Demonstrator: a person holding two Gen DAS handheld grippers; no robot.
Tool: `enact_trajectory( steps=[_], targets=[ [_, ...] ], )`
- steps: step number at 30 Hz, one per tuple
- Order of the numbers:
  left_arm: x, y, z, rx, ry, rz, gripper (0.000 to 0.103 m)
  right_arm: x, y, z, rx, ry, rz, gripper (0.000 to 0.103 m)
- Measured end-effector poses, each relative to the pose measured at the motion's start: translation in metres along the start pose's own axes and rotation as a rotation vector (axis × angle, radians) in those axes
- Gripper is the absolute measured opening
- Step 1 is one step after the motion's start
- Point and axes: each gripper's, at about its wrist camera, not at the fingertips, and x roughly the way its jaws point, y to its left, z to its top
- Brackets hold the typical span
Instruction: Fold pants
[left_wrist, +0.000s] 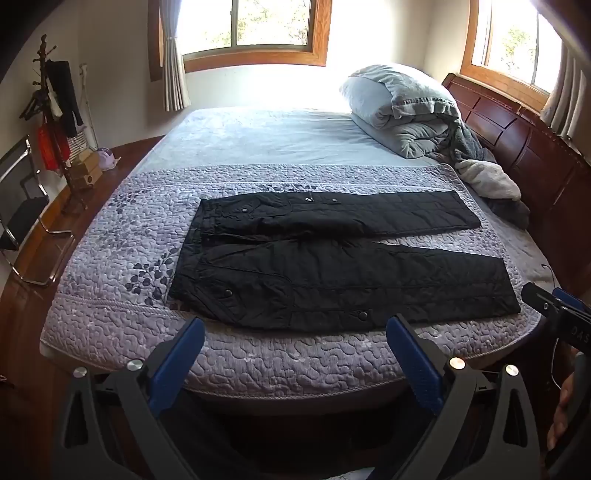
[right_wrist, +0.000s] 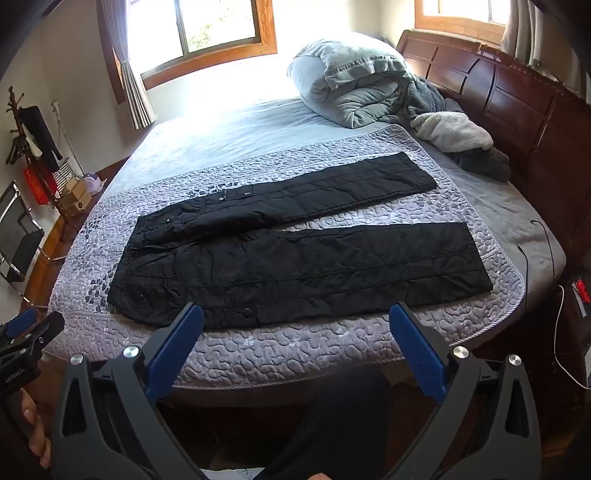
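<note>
Black quilted pants (left_wrist: 332, 266) lie flat on a lilac quilted bedspread (left_wrist: 122, 325), waistband to the left, both legs spread apart and pointing right. They show the same way in the right wrist view (right_wrist: 295, 258). My left gripper (left_wrist: 295, 325) is open and empty, held above the bed's near edge, short of the pants' near leg. My right gripper (right_wrist: 295, 314) is open and empty, also at the near edge just before the near leg. The right gripper's tip shows at the right edge of the left wrist view (left_wrist: 554, 302).
A folded grey duvet and pillow (left_wrist: 402, 107) and a white fleece (left_wrist: 487, 181) lie at the bed's far right by the dark wooden headboard (left_wrist: 517, 147). A coat rack (left_wrist: 55, 110), boxes and a chair (left_wrist: 22, 221) stand on the left floor. A cable (right_wrist: 546, 240) trails over the right bed edge.
</note>
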Motion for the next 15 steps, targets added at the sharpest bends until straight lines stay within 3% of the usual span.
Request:
enact_trajectory(
  steps=[15],
  targets=[
    [-0.0041, -0.0054, 0.0016, 0.004, 0.001, 0.011, 0.099, -0.0008, -0.0045, 0.0027, 0.003, -0.002, 0.002, 0.101]
  ],
)
